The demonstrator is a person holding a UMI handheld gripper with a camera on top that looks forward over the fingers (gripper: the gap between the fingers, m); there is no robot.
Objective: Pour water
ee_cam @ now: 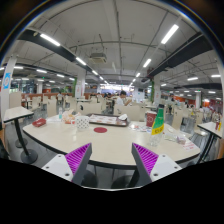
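My gripper [113,163] is open, its two purple-padded fingers [80,158] spread wide with nothing between them, hovering at the near edge of a white round table [110,145]. Far beyond the fingers, a green bottle with a red label [158,122] stands on the table's right part. A clear cup or glass [82,123] stands on the left part, and a red coaster [100,129] lies near the table's middle. Everything on the table is well ahead of the fingertips.
A red box [39,122] lies at the table's left. Clear containers [181,127] crowd its right side. A dark chair back [205,145] stands at the right and another table [14,114] at the left. A person [122,100] sits beyond in a large lit hall.
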